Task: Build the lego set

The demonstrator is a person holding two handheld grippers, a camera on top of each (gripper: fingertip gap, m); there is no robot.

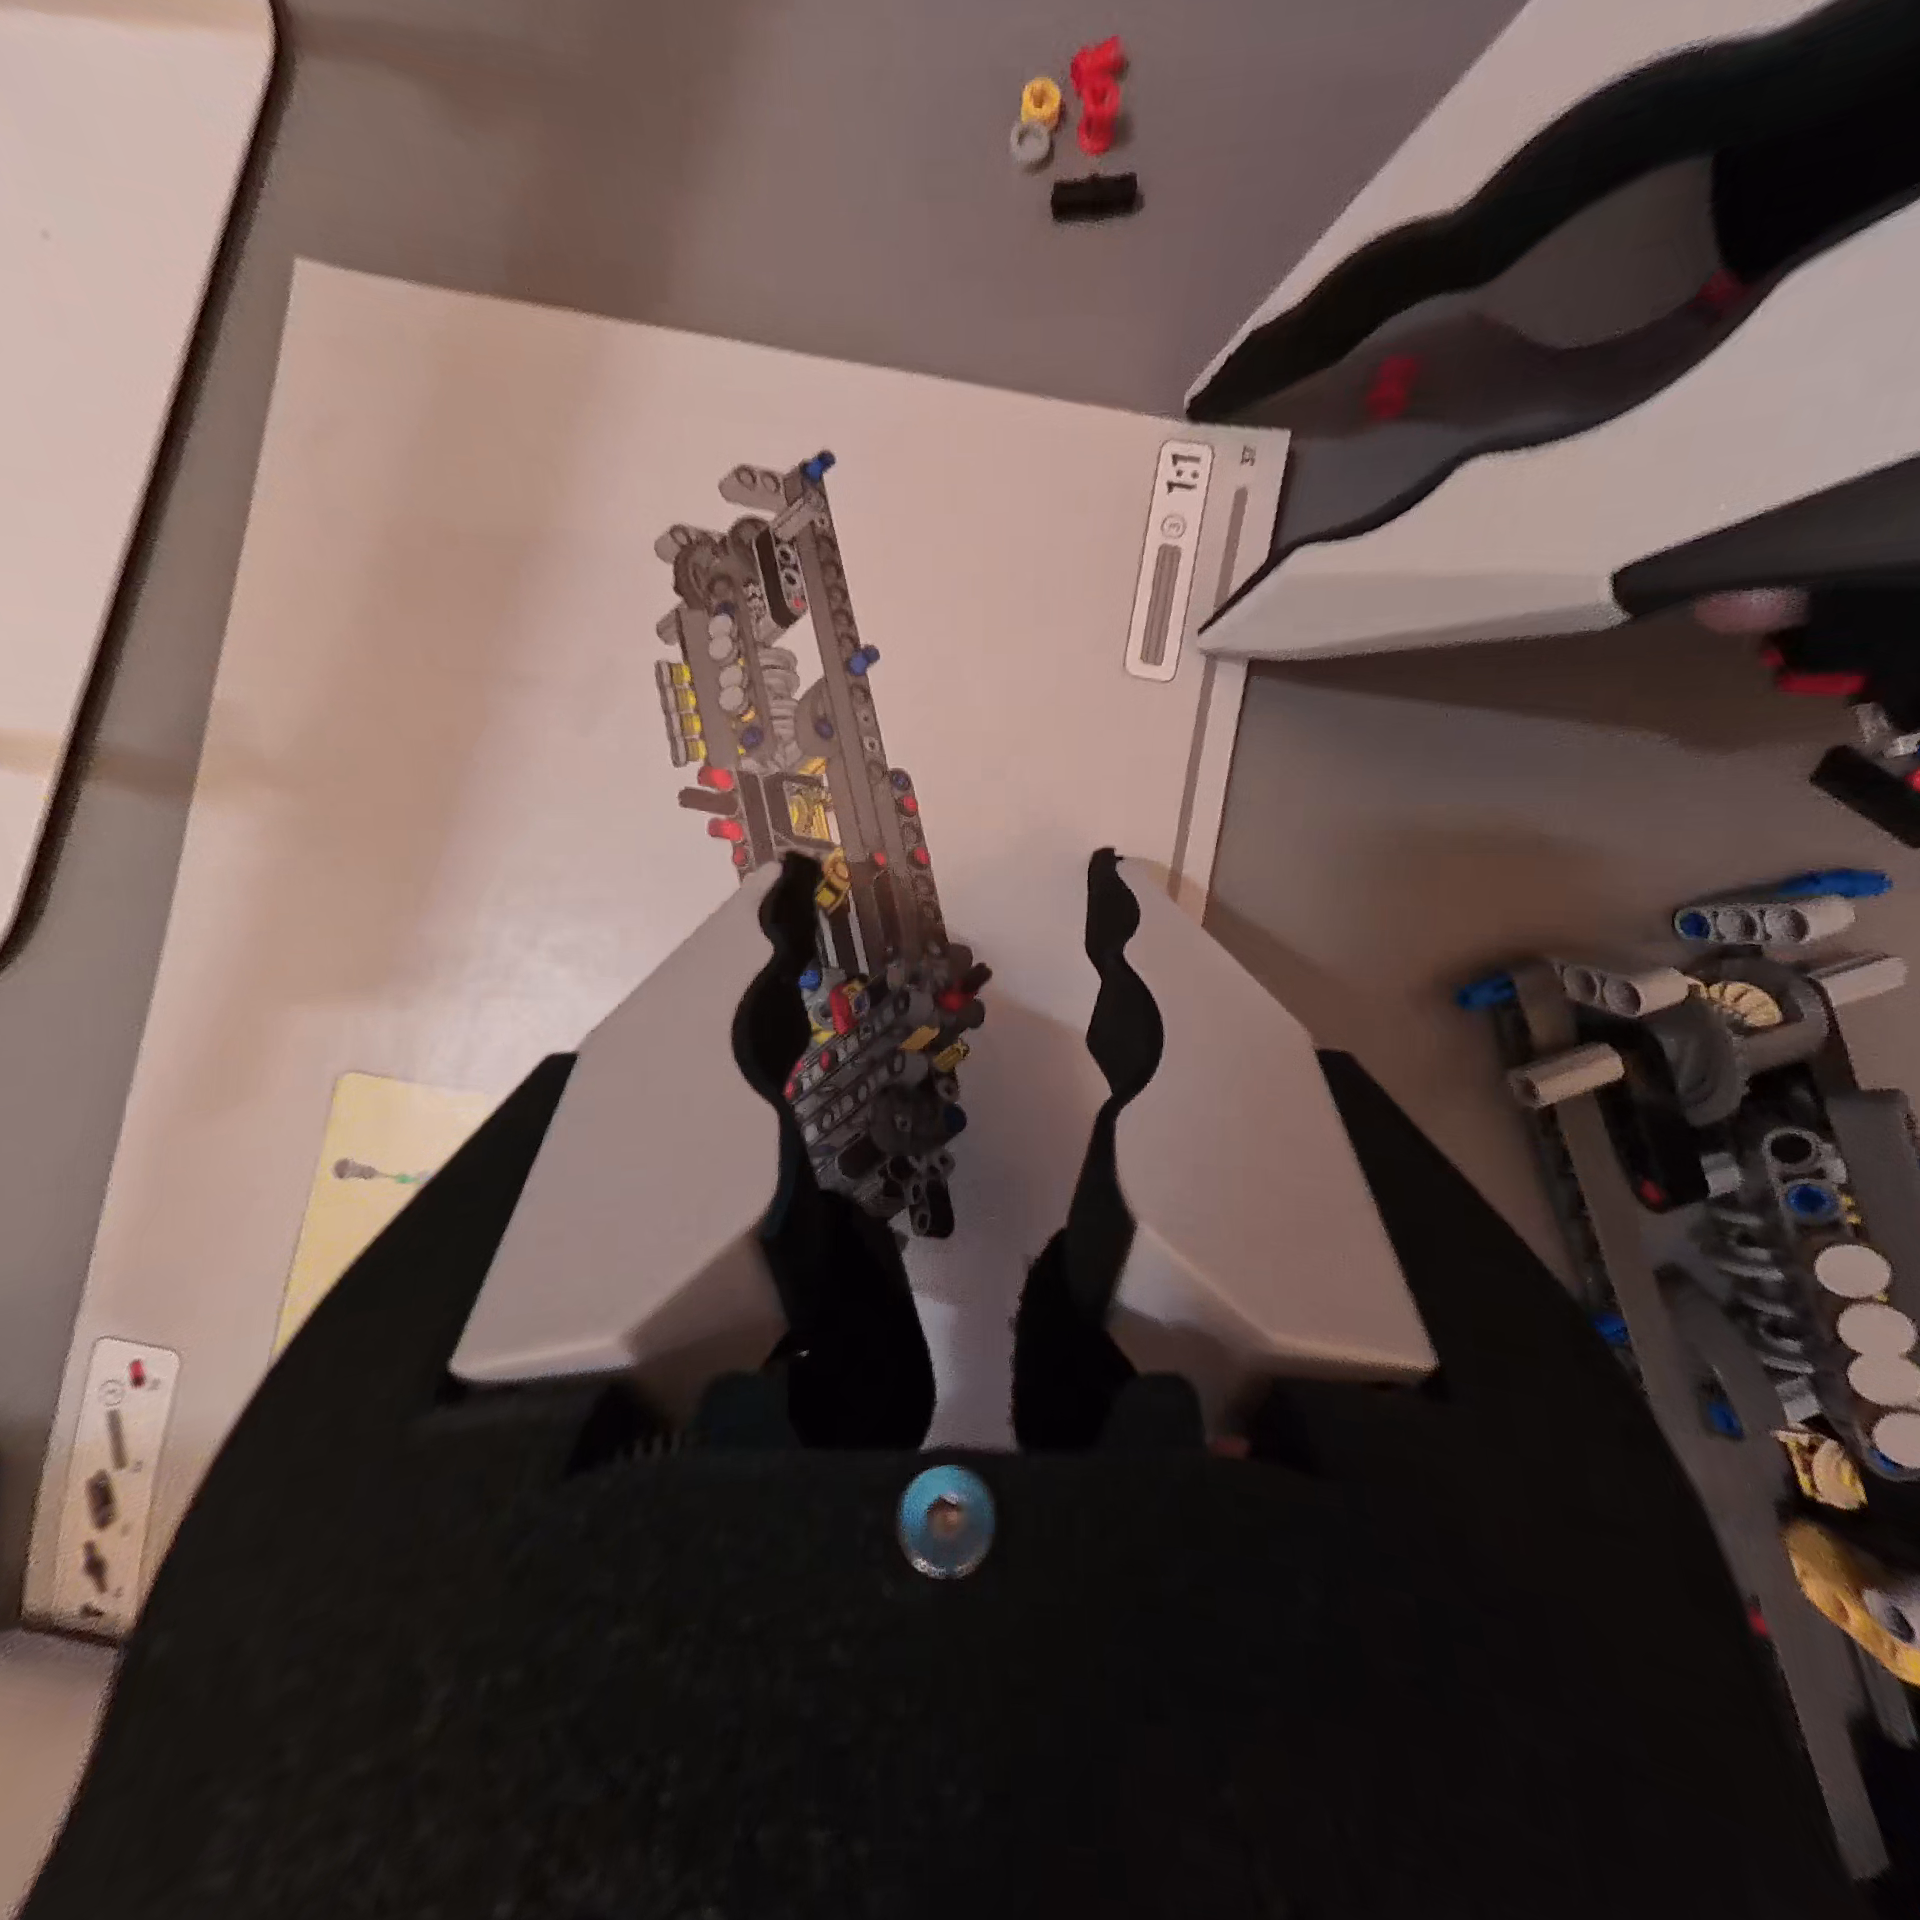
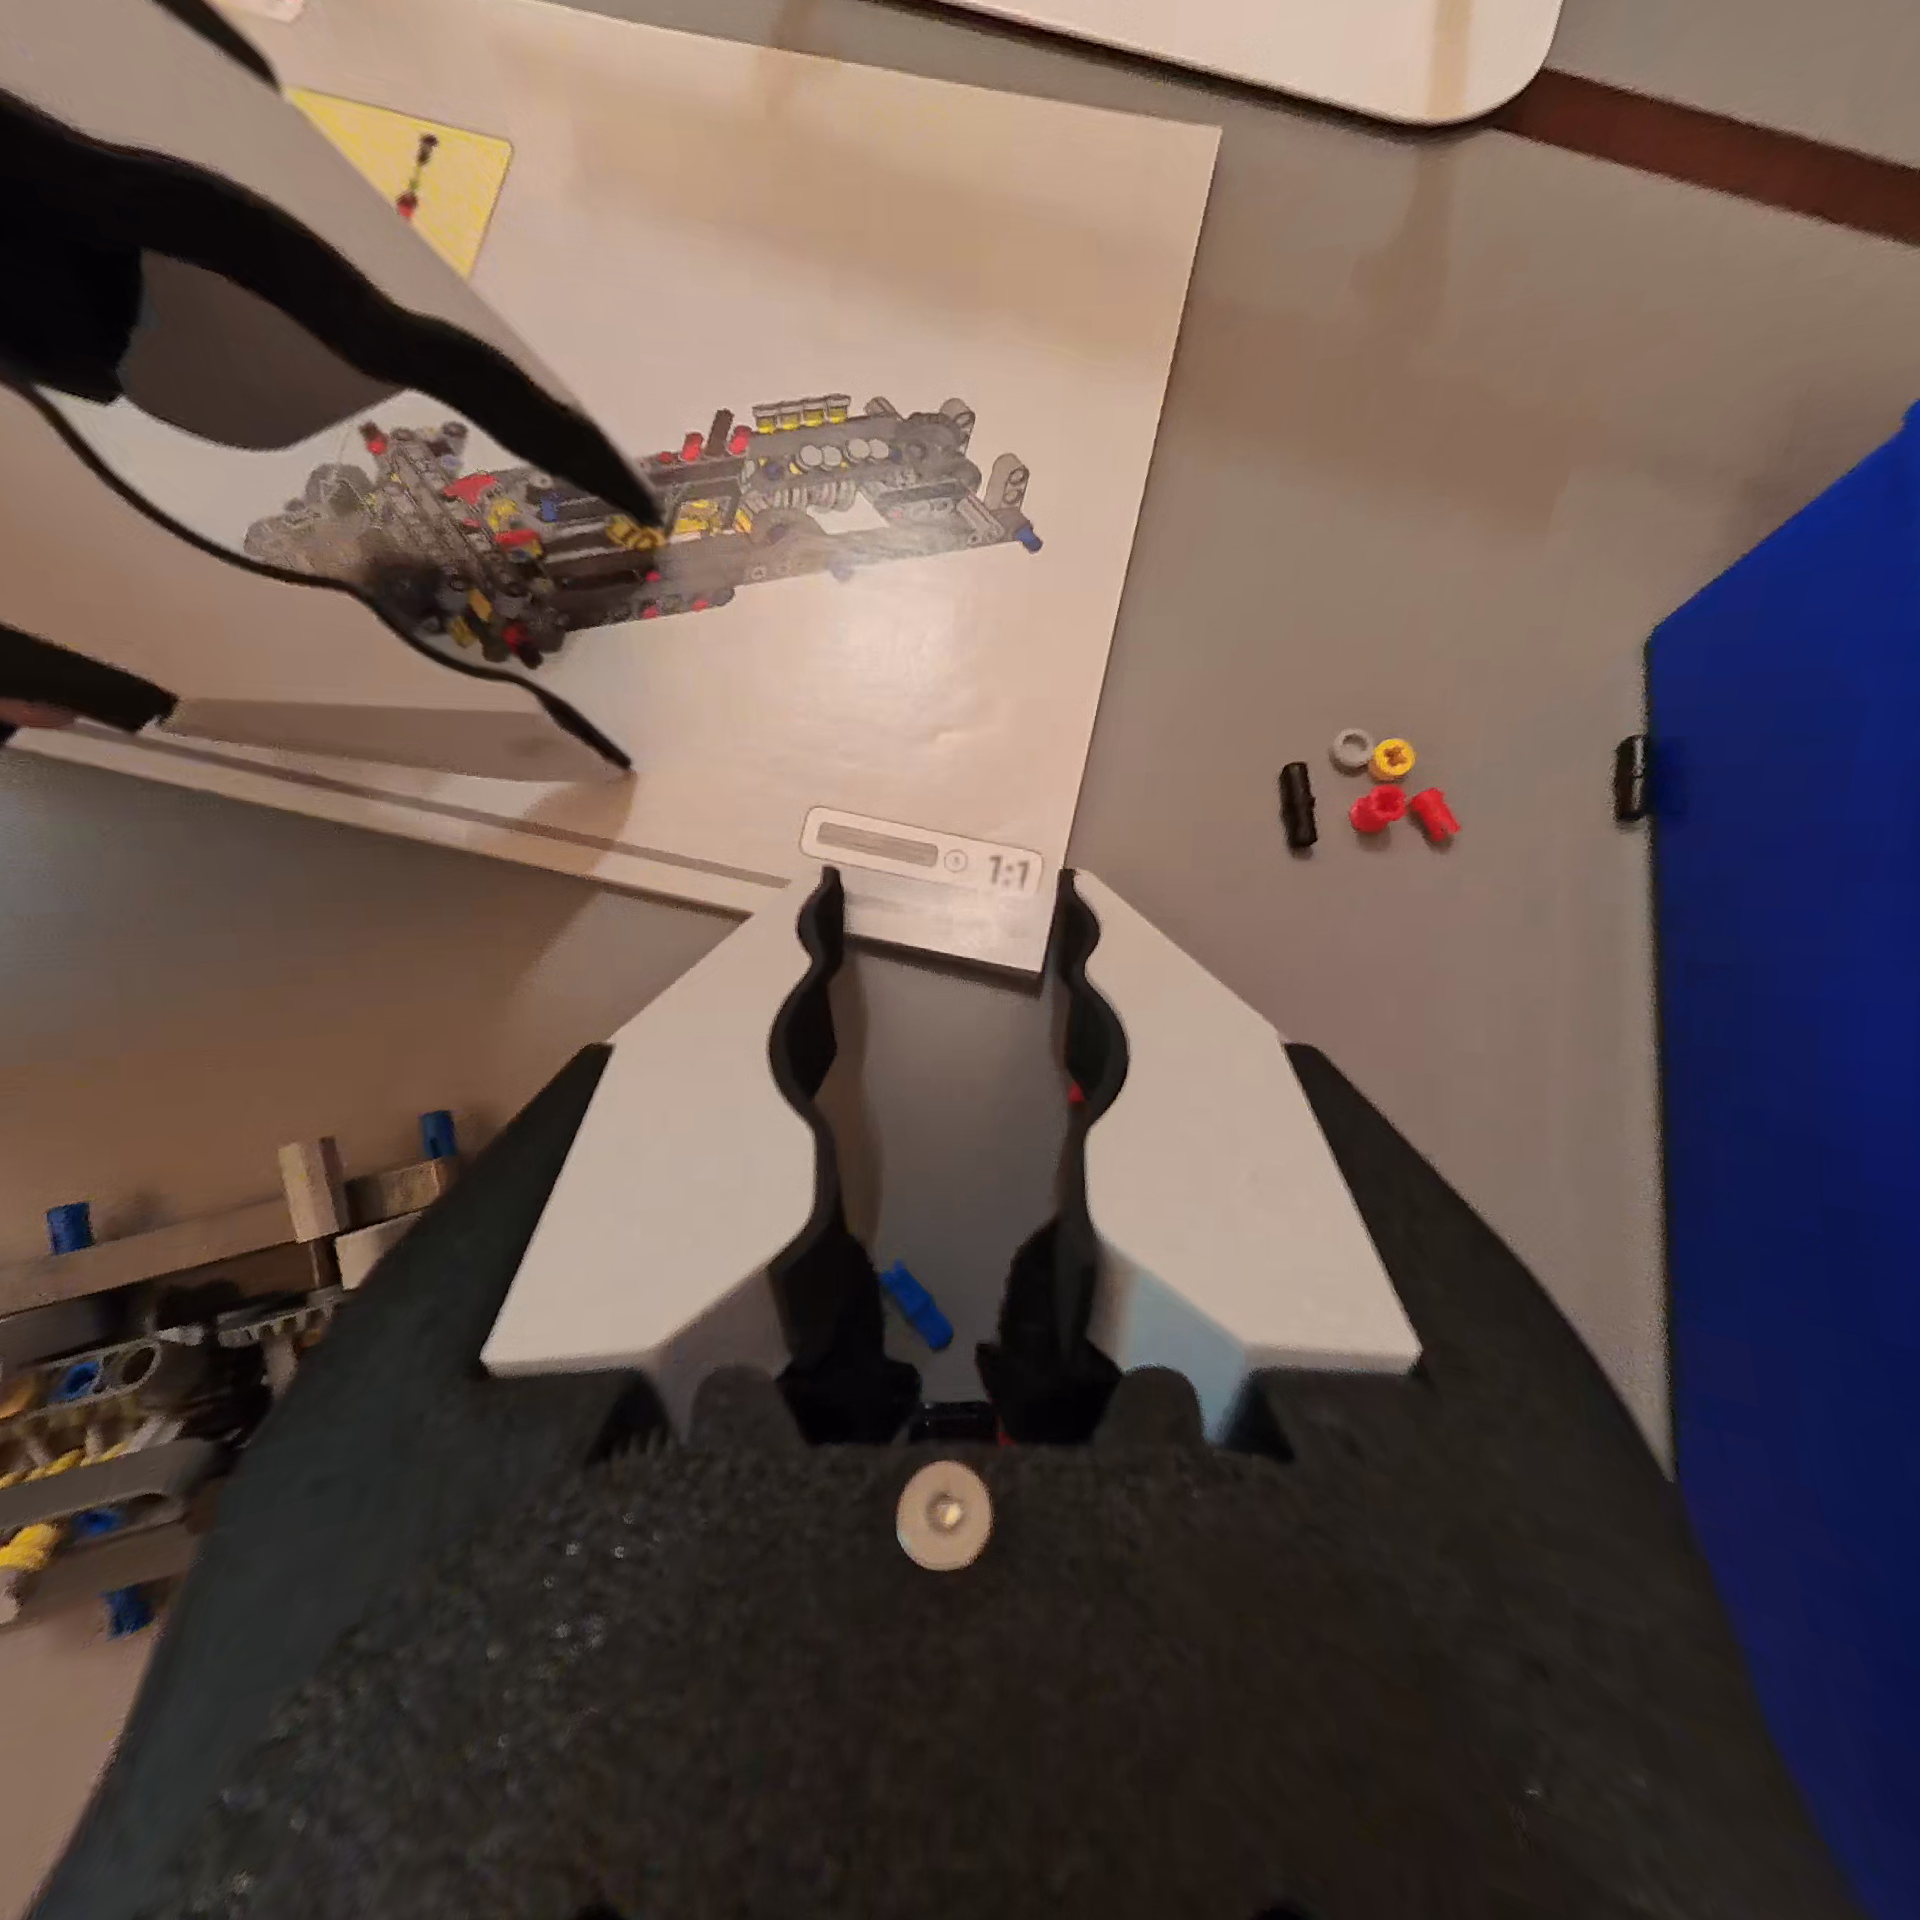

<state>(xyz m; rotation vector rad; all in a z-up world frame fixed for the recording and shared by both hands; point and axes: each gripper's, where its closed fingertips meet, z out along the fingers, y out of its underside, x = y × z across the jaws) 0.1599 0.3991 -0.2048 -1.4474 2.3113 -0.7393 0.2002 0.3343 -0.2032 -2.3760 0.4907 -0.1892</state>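
Grey-and-black, your left gripper [image 1: 951,894] hangs wide open w/ nothing between its fingers, over the white printed instruction page [image 1: 499,623]. Your right gripper [image 2: 940,904] is also spread & empty at the page's corner, a small blue pin [image 2: 914,1304] on the grey tabletop [image 2: 1403,416] below it. Part-built grey lego chassis [image 1: 1766,1195] sits right of the page; loose red, yellow, grey & black small pieces [image 2: 1371,790] lie beyond.

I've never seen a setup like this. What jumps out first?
The open instruction booklet on the grey table, with a big drawing of the model, fills the middle. Both tools hover over it, open and empty: the left tool over the drawing, the right tool at the page corner. The half-built model lies beside the booklet.
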